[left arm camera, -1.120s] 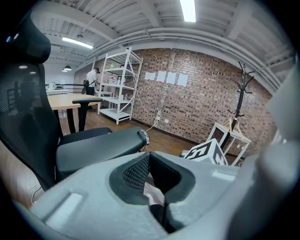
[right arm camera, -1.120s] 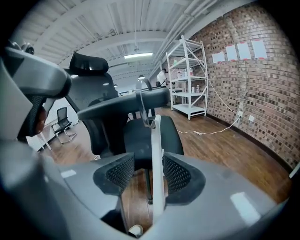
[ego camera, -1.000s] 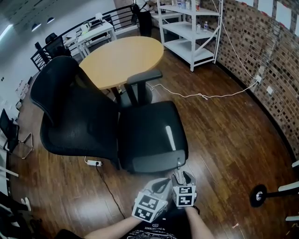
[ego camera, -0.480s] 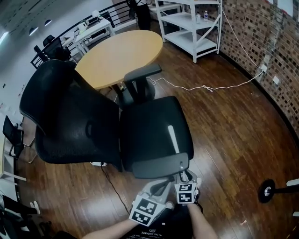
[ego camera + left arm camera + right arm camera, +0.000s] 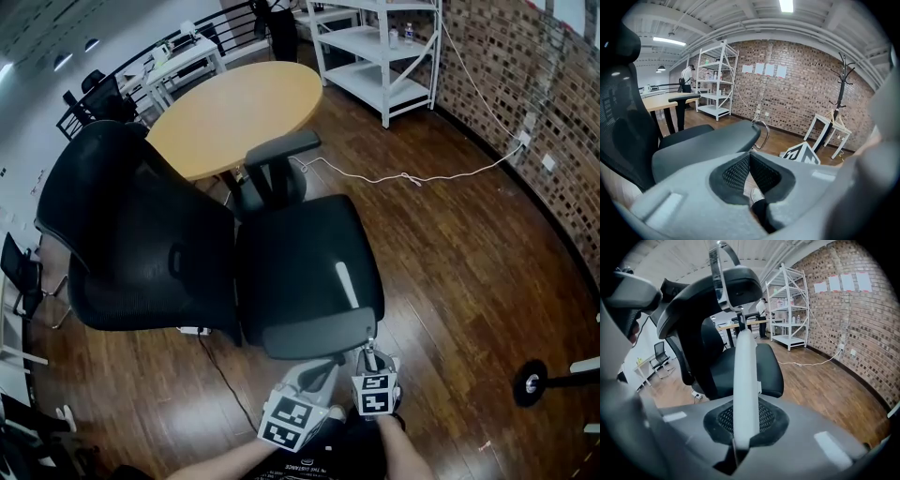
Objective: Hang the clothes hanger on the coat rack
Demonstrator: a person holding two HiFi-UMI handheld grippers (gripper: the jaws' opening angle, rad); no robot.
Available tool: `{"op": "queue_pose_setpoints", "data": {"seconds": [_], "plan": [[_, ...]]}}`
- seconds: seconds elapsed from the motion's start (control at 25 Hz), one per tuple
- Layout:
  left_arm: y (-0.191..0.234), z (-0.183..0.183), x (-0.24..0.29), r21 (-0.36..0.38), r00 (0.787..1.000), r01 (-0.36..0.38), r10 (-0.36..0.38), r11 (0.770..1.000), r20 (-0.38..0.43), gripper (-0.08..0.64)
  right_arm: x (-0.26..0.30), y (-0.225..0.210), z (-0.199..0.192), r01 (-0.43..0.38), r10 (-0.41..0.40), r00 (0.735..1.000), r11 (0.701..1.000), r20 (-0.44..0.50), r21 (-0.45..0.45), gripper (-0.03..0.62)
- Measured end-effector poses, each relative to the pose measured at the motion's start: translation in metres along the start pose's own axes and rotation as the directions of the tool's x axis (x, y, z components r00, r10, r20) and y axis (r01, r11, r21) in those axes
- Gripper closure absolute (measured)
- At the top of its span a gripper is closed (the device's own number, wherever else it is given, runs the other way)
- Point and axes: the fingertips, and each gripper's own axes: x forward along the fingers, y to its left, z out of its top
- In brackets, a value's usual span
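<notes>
White plastic is sitting pinched in the right gripper (image 5: 743,416), whose jaws have just been closing on the bar of the clothes hanger (image 5: 744,366), just in front of the office chair (image 5: 300,253). Its metal hook (image 5: 719,273) is rising beside the chair's armrest (image 5: 314,333). The left gripper (image 5: 749,161), jaws pressed together and empty, is hovering alongside. The coat rack (image 5: 841,89) is standing well away from the chair.

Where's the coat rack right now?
The coat rack shows at the far right of the left gripper view. It stands against the brick wall, just behind the small white tables.
</notes>
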Motion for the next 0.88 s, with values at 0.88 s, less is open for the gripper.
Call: {"op": "queue_pose_setpoints", "data": {"seconds": [0.88], "plan": [[-0.124, 0.039, -0.012, 0.108, 0.959, 0.265, -0.273, 0.958, 0.074, 0.555, -0.172, -0.047, -0.015, 0.227, -0.242, 0.97, 0.94, 0.028, 0.255, 0.592]]}}
